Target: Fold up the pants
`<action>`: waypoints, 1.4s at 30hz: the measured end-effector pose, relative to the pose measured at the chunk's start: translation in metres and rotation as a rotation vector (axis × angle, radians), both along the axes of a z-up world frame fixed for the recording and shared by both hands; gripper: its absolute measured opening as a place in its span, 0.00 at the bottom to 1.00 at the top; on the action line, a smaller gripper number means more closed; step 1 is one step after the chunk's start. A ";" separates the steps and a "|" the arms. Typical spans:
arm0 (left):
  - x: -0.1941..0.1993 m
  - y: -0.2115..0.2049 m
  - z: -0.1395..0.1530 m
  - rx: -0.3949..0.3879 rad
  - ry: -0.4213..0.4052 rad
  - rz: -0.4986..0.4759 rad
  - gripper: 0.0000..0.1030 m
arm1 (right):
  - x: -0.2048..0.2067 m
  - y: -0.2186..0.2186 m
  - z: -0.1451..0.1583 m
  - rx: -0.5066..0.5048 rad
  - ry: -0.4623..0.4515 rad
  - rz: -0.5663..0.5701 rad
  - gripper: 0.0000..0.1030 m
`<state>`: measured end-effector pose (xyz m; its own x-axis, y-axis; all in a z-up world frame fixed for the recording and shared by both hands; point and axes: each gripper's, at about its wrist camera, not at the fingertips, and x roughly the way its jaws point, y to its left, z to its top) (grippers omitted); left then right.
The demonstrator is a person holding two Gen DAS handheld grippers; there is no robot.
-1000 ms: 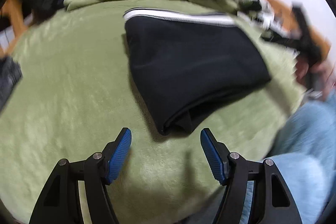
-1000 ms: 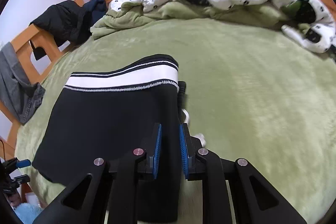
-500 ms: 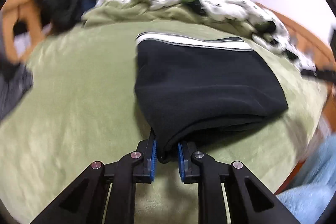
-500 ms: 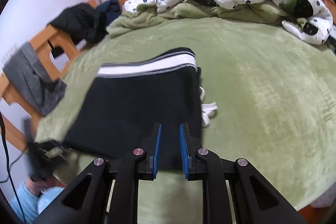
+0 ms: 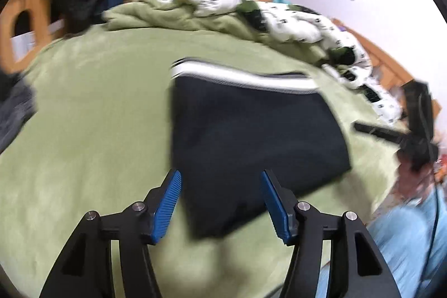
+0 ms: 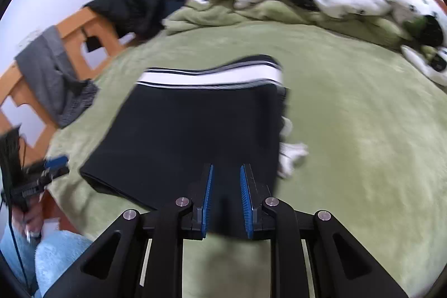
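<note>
- Black pants [image 5: 251, 130] lie folded into a compact rectangle mid-bed [image 5: 83, 130], waistband at 12 o'clock.
- Left gripper [image 5: 220, 203] gapes wide at the 6 o'clock hem, holding nothing.
- Right gripper [image 6: 225, 200], jaws narrowly parted, straddles the near edge; grip uncertain.
- Folding looks nearly finished.

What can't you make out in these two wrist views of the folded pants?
- Right wrist view: the right hand-held gripper covers the near edge of the black pants; any grip is unclear.
- Right wrist view: white item beside the pants, blurred and partly tucked under.
- Left wrist view: motion blur hides the pants' fold layers.
</note>
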<state>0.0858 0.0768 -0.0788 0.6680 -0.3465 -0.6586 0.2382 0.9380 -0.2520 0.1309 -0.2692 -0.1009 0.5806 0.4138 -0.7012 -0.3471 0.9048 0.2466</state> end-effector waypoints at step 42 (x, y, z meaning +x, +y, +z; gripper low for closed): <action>0.153 -0.044 -0.065 0.136 0.134 0.081 0.70 | 0.126 0.053 -0.039 -0.212 -0.195 -0.054 0.10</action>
